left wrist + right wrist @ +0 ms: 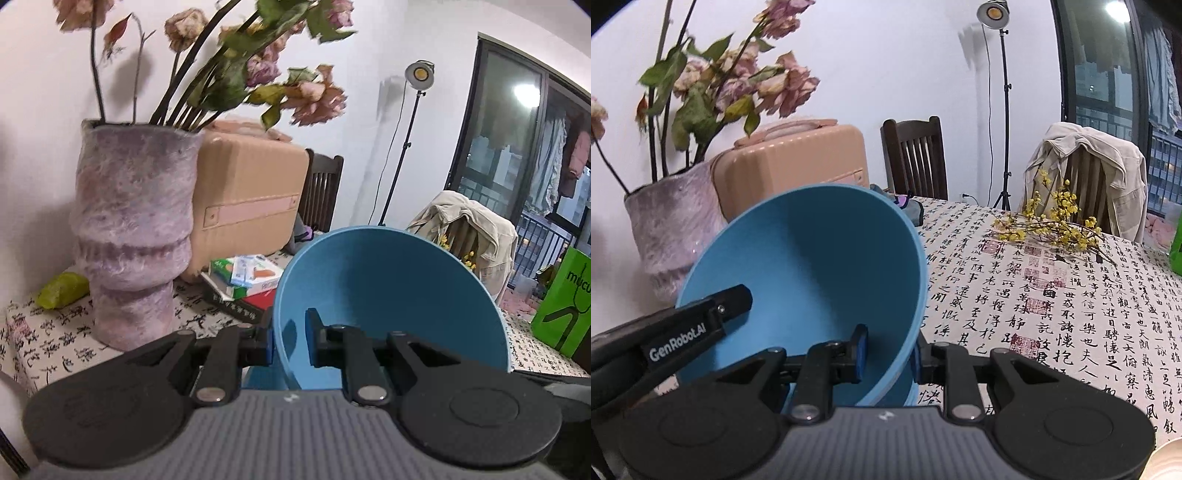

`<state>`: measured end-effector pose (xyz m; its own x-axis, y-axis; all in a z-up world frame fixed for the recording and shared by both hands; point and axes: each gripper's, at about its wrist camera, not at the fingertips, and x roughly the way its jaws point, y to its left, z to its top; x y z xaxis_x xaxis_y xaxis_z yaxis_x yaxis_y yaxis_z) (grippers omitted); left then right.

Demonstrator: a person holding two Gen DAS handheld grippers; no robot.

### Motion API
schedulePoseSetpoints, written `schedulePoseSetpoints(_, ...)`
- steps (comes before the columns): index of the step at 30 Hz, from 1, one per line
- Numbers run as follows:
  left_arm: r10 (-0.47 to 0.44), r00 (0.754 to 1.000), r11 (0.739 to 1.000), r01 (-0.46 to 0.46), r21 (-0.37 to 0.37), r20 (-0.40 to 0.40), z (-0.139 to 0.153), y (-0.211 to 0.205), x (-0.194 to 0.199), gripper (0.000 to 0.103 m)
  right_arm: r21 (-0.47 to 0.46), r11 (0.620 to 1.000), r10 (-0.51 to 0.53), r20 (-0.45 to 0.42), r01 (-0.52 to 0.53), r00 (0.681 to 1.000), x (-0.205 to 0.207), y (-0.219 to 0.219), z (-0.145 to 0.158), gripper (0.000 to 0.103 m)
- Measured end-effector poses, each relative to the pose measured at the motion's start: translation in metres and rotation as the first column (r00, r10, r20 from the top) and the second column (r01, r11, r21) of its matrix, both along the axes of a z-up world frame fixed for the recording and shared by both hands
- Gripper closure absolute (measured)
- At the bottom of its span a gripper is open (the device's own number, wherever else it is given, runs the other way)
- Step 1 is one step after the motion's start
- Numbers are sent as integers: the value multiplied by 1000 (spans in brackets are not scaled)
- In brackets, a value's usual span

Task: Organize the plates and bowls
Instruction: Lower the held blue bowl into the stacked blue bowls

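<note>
My left fingers (290, 341) are nearly closed, pinching the near left wall of the blue bowl (388, 295): one finger sits outside the rim, the other inside. My right fingers (886, 350) clamp the same bowl (812, 266) on its near right wall, again one finger in and one out, so I hold it with both, tipped so its mouth faces me. In the right wrist view I see my left finger (731, 301) reaching in over the bowl's left rim.

Whether the bowl's foot touches the worktop (1071, 314) I cannot tell; its underside is hidden behind my grippers.

Just left of my left fingers and close ahead stands a tall fuzzy purple vase (133, 236) with dried pink flowers (314, 99) that lean over the bowl. Between the vase and the bowl, a little beyond my fingers, lies a stack of small boxes (243, 284). Behind them stands a peach suitcase (247, 199), and further back a dark wooden chair (916, 158).

Right of my right fingers the calligraphy-printed cloth lies open, with a sprig of yellow blossoms (1049, 225) well ahead and to the right. Past it a second chair carries a beige jacket (1086, 173). A green bag (561, 302) stands at the far right edge, and a lamp on a stand (997, 22) rises against the wall.
</note>
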<state>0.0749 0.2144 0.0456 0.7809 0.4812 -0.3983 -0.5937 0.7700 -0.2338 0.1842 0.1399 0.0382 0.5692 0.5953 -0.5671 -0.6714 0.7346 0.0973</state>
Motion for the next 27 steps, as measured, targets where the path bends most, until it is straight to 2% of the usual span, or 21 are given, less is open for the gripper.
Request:
schedulePoseSetpoints(17,20,1000,996,-22,-81,-24,-28,20,-5,87,-51,998,21,17,-20,1000,-5,20,-22,81)
schedulePoseSetpoints(27,18,999,996,-21,-87,-38,-37,24,-2,88,-80,997,1,96,7,995,-8,21,-25,80)
